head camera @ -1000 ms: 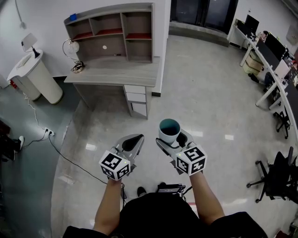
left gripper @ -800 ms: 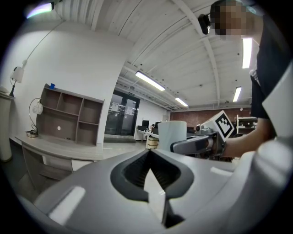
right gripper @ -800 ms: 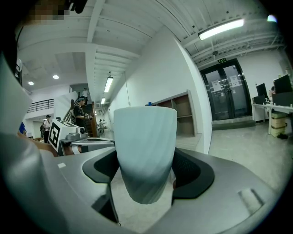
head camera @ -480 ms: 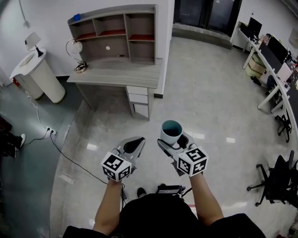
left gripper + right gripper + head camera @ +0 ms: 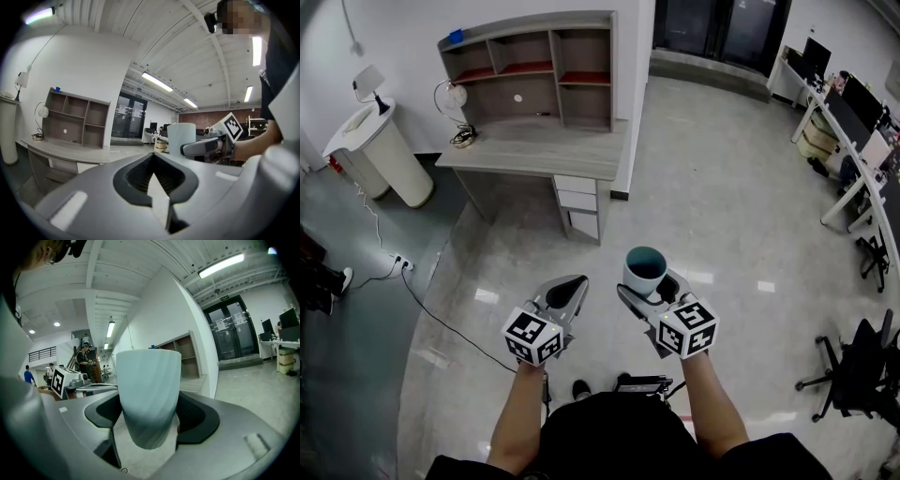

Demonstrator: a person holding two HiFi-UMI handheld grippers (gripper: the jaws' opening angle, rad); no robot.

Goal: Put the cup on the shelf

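A pale teal cup (image 5: 643,269) (image 5: 148,397) stands upright between the jaws of my right gripper (image 5: 652,286), which is shut on it. The cup (image 5: 181,138) also shows in the left gripper view, off to the right. My left gripper (image 5: 564,292) (image 5: 152,180) is shut with nothing in it, held beside the right one above the floor. The grey shelf unit (image 5: 534,67) with several open compartments sits on a desk (image 5: 534,150) far ahead against the white wall; it appears small as the shelf (image 5: 75,117) and the shelf (image 5: 180,357) in the gripper views.
A white bin (image 5: 380,155) with a lamp stands left of the desk. A desk lamp (image 5: 450,103) and cables lie on the desk top. A power cable (image 5: 422,300) runs across the floor at left. Office desks and chairs (image 5: 853,356) line the right side.
The view has shifted slightly toward the desk; both grippers keep their pose, the cup still held in the right one.
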